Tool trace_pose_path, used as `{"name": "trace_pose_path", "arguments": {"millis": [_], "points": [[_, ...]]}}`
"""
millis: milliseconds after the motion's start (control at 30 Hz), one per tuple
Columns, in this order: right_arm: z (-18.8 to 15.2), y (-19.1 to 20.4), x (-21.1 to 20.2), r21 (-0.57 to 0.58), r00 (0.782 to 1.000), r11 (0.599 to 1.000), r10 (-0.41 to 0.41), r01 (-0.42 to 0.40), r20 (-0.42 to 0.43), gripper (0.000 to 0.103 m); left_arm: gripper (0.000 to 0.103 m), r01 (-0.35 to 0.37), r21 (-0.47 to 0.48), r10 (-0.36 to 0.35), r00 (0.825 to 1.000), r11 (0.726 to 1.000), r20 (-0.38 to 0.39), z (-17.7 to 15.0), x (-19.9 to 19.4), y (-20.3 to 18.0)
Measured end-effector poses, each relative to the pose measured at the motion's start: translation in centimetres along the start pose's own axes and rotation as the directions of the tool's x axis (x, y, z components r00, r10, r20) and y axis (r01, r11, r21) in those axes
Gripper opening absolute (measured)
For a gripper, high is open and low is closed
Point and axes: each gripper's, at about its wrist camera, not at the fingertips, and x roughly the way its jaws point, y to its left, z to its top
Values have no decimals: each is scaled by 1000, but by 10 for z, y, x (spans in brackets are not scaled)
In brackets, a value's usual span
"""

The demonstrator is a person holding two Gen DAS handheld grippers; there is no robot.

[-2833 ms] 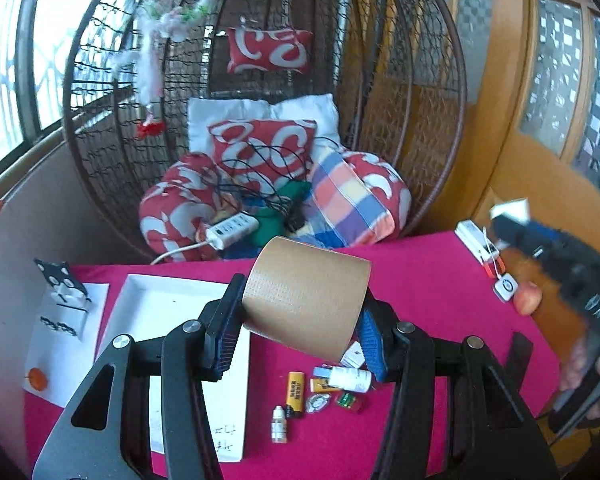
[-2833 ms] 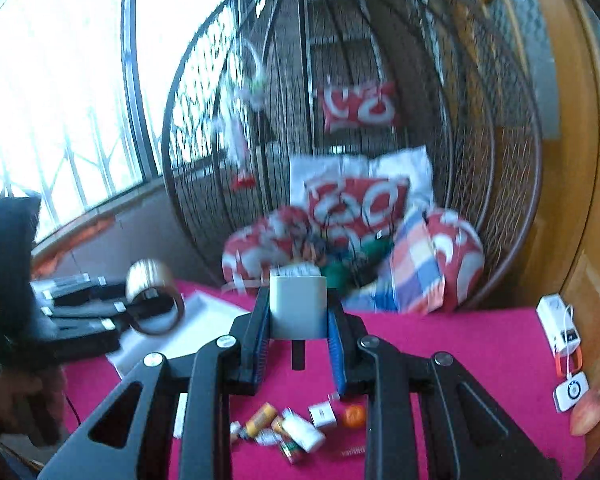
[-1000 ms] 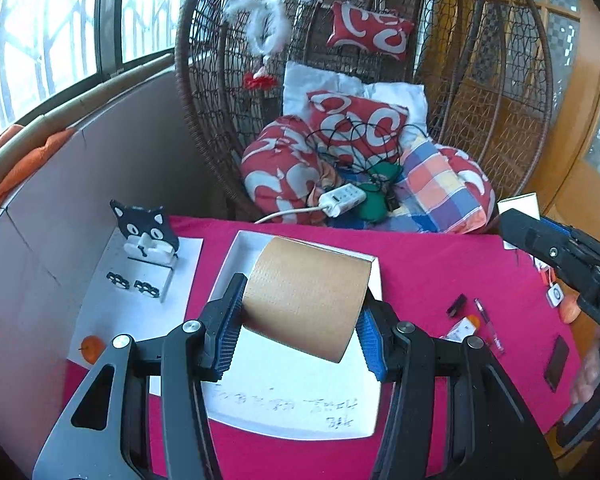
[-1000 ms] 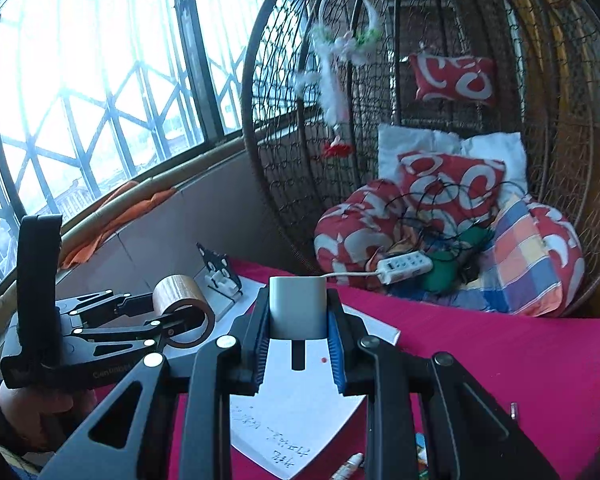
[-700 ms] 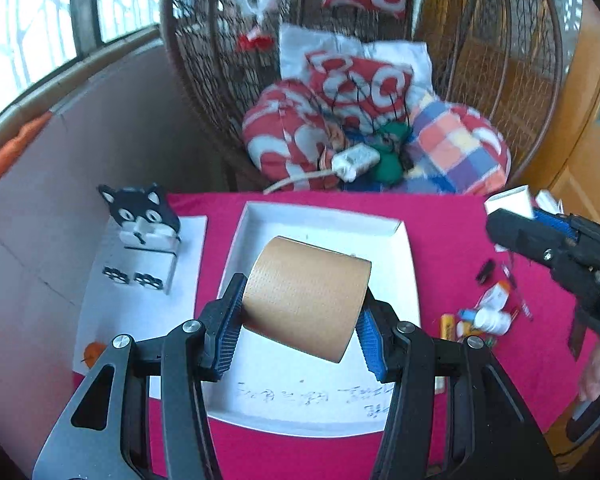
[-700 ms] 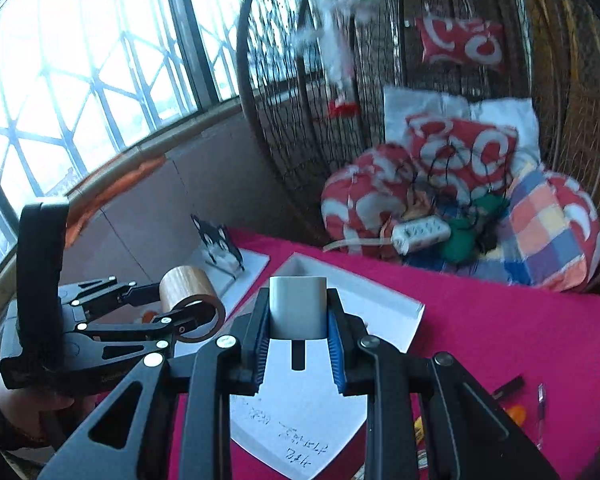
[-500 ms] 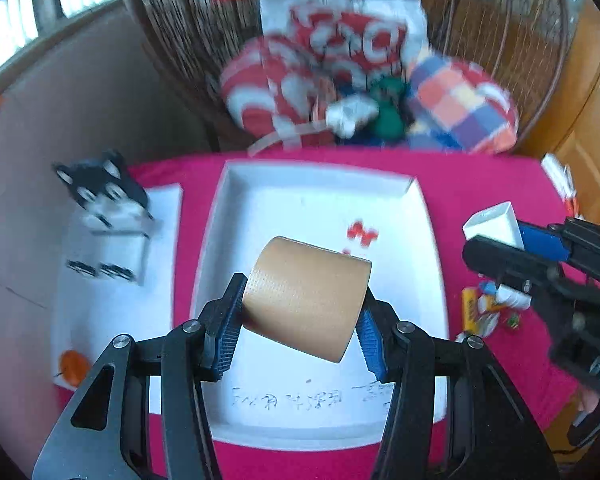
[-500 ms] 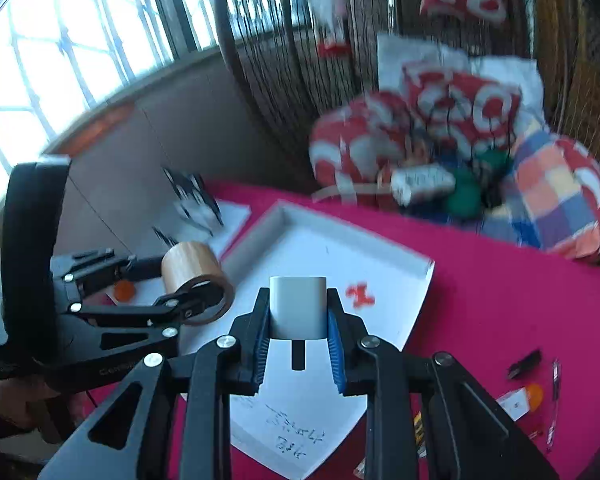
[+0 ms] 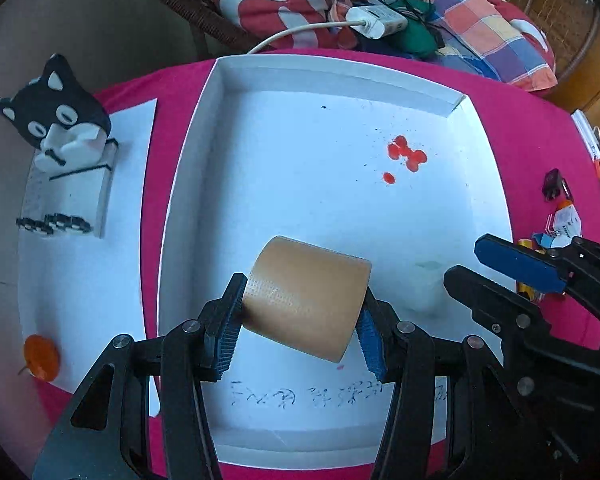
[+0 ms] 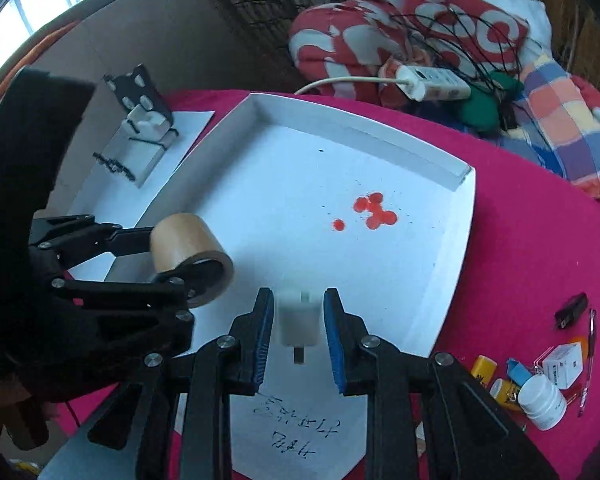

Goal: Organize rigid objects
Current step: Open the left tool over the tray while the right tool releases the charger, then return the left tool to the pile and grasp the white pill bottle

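Soft window daylight, bluish cast, fisheye-bent dark edges, slight blur.

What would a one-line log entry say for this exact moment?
left tool: shut on tape roll | right tool: shut on white block | both above white tray

A tan tape roll (image 9: 308, 300), a white tray (image 9: 332, 76) with red spots (image 9: 406, 152), a magenta tablecloth (image 10: 540, 248).

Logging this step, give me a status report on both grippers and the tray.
Left gripper shut on tape roll, over white tray. Right gripper shut on small white block, also over tray. Tray holds only red spots; nothing blocking.
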Motion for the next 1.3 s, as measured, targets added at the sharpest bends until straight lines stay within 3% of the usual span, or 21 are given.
{"name": "trace_pose_path", "arguments": {"millis": [67,133,167,200,267,300,467,700,1033,1300], "points": [[2,5,-2,-21,1000,1000,-13,13,10,27,53,4,-17,-4,1000,1000,15,-1,-3,2],[2,8,-4,-35,999,999,-33,34,27,37,66,-4,-35,5,999,999,39,-2,-8,7],[2,7,-6,-32,998,998,-48,49,39,48,84,-24,-43,27,998,999,51,-2,-10,10],[2,4,-9,-22,997,998,-65,67,51,71,92,-37,-64,42,997,997,67,-2,-12,15],[0,-7,-13,11,993,995,-96,96,69,103,97,-18,-105,27,996,994,81,-2,-15,23],[-1,-12,-15,26,992,995,-101,99,78,103,101,-12,-124,23,996,992,87,-2,-17,25],[-8,-24,-34,56,988,995,-87,81,125,103,101,-25,-166,48,989,986,139,-7,-34,18],[-26,-62,-62,81,982,993,-103,91,159,103,101,-11,-173,39,987,985,159,-9,-45,-22],[-65,-178,-100,259,966,953,-201,155,162,103,101,46,-26,-43,993,999,114,-10,-34,-144],[-107,-260,-114,390,957,897,-270,210,107,103,101,105,121,-113,992,987,57,-7,-15,-242]]}}
